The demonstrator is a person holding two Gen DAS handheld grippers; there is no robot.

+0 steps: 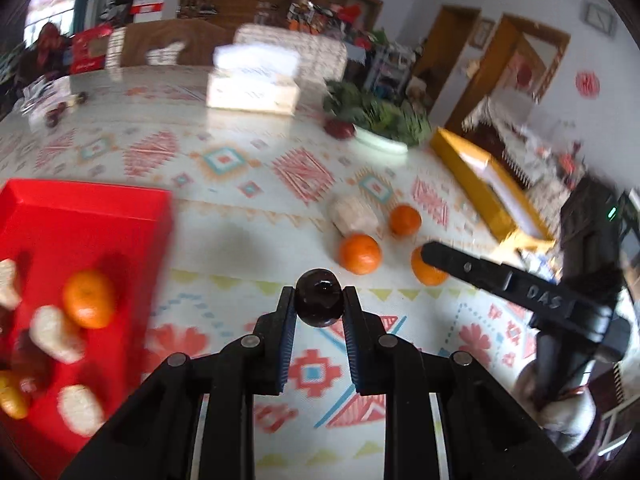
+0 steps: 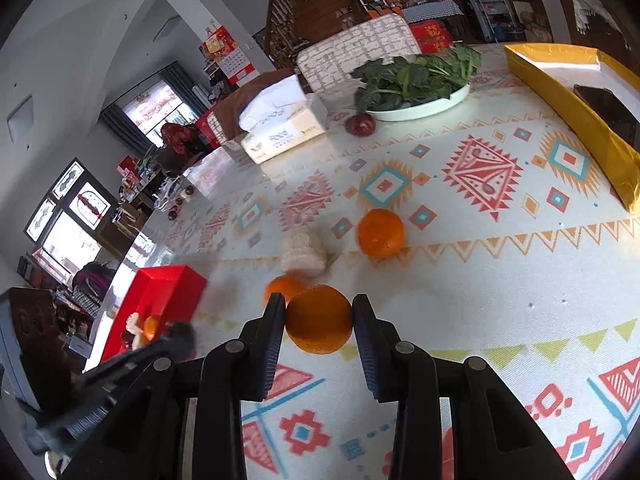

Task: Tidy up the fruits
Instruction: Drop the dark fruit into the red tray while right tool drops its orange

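From your left wrist camera: your left gripper (image 1: 319,305) has its jaws clamped narrow on a small, glossy, dark round fruit (image 1: 319,298) — it sits right between the blue-lined pads, above the patterned tablecloth (image 1: 224,208). Off to the left is the red plastic tray (image 1: 80,216), already holding a round orange tangerine (image 1: 89,299) and a few pale, netted foam-wrapped fruits (image 1: 54,332); that side is blurry. Ahead of you on the cloth lie two loose tangerines (image 1: 359,253) and another pale wrapped fruit (image 1: 353,213), touching or nearly so. Your right gripper (image 1: 430,254) pokes in from the right, with an orange showing just behind its finger.

From your right wrist camera: the right gripper's jaws are closed on a bigger round orange fruit (image 2: 319,319), pads pressing both sides of it. Beyond it sit the wrapped fruit, one tangerine partly hidden behind the left finger, and one more further back. The red tray is well off to the left. At the far end you've got a white plate of leafy greens (image 2: 424,106) with a dark red apple (image 2: 361,124) just beside it, a tissue box (image 2: 280,132) and a long yellow box (image 2: 568,108) on the right.
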